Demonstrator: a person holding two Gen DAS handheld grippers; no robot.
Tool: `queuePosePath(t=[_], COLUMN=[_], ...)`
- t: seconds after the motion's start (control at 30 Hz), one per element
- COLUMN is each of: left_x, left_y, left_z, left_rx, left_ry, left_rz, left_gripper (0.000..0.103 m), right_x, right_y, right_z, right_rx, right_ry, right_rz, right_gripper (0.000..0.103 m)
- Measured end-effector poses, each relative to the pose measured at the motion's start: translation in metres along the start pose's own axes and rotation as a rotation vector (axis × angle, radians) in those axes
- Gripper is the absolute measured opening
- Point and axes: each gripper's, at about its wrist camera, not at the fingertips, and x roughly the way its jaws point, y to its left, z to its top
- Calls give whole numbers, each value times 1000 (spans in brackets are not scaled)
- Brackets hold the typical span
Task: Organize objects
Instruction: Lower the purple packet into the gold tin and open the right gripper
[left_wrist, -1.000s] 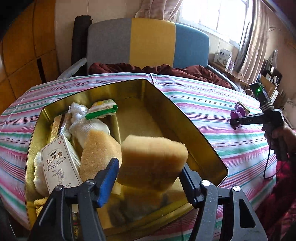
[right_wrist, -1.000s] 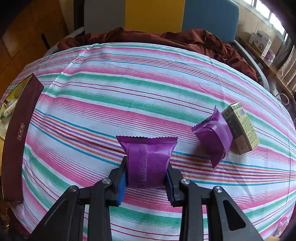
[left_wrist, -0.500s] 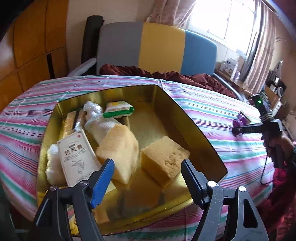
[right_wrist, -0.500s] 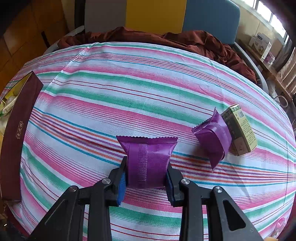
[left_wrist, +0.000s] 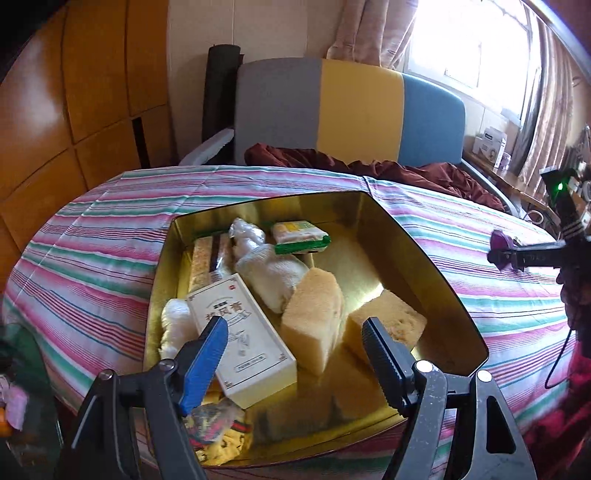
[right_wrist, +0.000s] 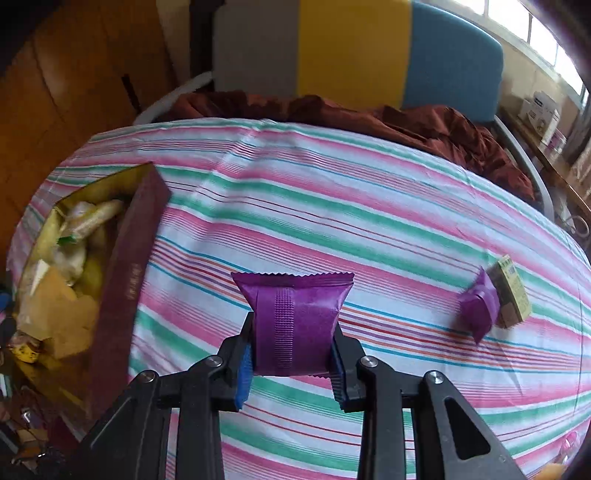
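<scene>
The sponge block (left_wrist: 384, 321) that hung in the left tongs (left_wrist: 291, 354) a second ago now lies in the gold tin (left_wrist: 424, 266) beside another sponge (left_wrist: 314, 317); those tongs stand open and empty. The right tongs (right_wrist: 291, 354), lifted since, pinch a purple packet (right_wrist: 295, 321) above the striped worktop (right_wrist: 332, 206). Farther right, a second purple packet (right_wrist: 480, 306) leans against a small box (right_wrist: 513, 291).

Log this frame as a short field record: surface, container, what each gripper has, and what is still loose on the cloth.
surface: striped tablecloth
container: gold tin, holding sponges, a white box and wrapped items
left gripper: jaws apart, nothing between them, above the tin
right gripper: shut on purple packet
loose on cloth: second purple packet against a small green-yellow box
</scene>
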Motion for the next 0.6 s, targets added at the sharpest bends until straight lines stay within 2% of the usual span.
queuePosePath(t=[0.13, 0.3, 0.43, 0.6], left_x=[-3, -2, -2, 1], left_y=[10, 22, 28, 34], left_z=[-4, -10, -13, -15], left_rx=[-28, -70, -84, -109], left_ry=[2, 11, 5, 9], left_rz=[13, 22, 31, 29], left_gripper=[77, 78, 78, 79], right_x=[-7, 16, 43, 74], right_y=[71, 137, 165, 182], right_z=[17, 28, 32, 31], right_rx=[-101, -180, -206, -220], right_ry=[-48, -13, 36, 107], right_rz=[95, 145, 139, 135], right_gripper=[33, 33, 33, 33])
